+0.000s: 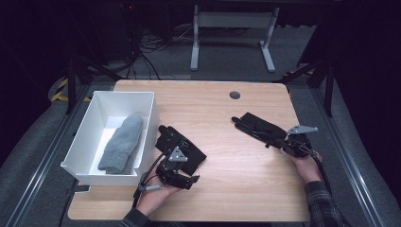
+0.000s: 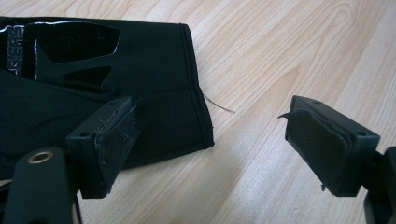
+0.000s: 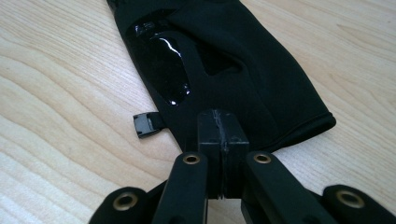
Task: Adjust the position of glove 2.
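- Left tongs point(image 2: 212, 140): jaws apart, straddling the cuff edge of the near black glove point(image 2: 93, 79) on the bench point(image 1: 236, 189), beside the white bin point(image 1: 90, 127).
- Right tongs point(image 3: 219, 135): pressed together, apparently pinching the far black glove point(image 3: 224, 60) at its cuff; its long axis runs away from them.

Right gripper point(image 3: 219, 128) has its two black jaws pressed flat together, and they're pinching the cuff edge of the black glove point(image 3: 243, 79), which lies stretched away from the camera across the wooden table point(image 3: 60, 116). There's a glossy patch point(image 3: 163, 70) catching the light on the glove's left side, and a small black pull tab point(image 3: 147, 125) sticks out from the cuff onto the wood.
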`<state>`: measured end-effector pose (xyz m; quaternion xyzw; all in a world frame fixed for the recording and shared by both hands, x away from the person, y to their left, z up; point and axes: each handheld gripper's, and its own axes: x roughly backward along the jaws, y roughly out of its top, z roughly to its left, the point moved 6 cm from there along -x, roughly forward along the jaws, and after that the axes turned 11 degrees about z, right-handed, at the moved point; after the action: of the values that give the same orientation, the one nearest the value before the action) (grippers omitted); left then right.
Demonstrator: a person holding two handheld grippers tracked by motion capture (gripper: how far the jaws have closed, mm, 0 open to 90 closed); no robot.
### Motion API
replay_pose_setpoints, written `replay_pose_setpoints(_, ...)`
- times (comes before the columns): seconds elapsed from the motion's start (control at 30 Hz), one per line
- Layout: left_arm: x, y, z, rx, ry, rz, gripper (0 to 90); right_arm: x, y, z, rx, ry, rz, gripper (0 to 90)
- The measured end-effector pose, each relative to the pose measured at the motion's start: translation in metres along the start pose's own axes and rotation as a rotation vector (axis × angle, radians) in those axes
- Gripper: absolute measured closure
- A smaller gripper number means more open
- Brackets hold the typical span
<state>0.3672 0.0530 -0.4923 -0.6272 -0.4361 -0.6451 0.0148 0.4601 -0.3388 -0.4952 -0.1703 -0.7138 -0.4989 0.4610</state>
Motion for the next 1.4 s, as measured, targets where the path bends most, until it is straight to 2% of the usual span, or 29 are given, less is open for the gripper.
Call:
replay_pose_setpoints(0.2,-0.002,0.0,0.0,-0.002,0.0,0.008,17.5,0.002,-0.002,0.008,0.014,0.035,0.013,90.0)
replay_pose_setpoints(0.43,-0.001,0.0,0.003,0.005,0.004,0.003,17.5,0.007,-0.006,0.027,0.055,0.079,0.027,90.0)
replay_pose_setpoints(0.47,0.0,0.0,0.003,0.001,0.007,0.008,17.6,0.008,-0.008,0.034,0.069,0.091,0.03,90.0)
replay_pose_setpoints(0.5,0.0,0.0,0.003,0.001,0.007,0.008,17.5,0.008,-0.008,0.034,0.069,0.091,0.03,90.0)
replay_pose_setpoints(0.83,0.003,0.0,0.005,0.001,0.005,0.0,17.8,0.015,-0.013,0.076,0.145,0.161,0.058,90.0)
replay_pose_setpoints(0.9,0.003,0.0,0.005,0.0,0.004,0.001,17.9,0.017,-0.015,0.087,0.153,0.195,0.058,90.0)
replay_pose_setpoints(0.97,0.003,0.001,0.004,0.0,0.0,0.0,18.0,0.018,-0.015,0.096,0.173,0.201,0.065,90.0)
replay_pose_setpoints(1.13,0.003,0.001,0.003,-0.001,-0.005,-0.004,18.1,0.02,-0.017,0.12,0.207,0.265,0.063,90.0)
replay_pose_setpoints(1.2,0.003,0.001,0.003,0.001,-0.005,-0.002,18.2,0.021,-0.017,0.129,0.229,0.274,0.068,90.0)
replay_pose_setpoints(1.3,0.003,0.001,0.003,-0.002,-0.002,-0.004,18.3,0.025,-0.014,0.132,0.243,0.277,0.054,90.0)
replay_pose_setpoints(1.4,0.003,0.002,0.003,-0.002,-0.002,-0.006,18.4,0.028,-0.003,0.121,0.213,0.248,0.014,90.0)
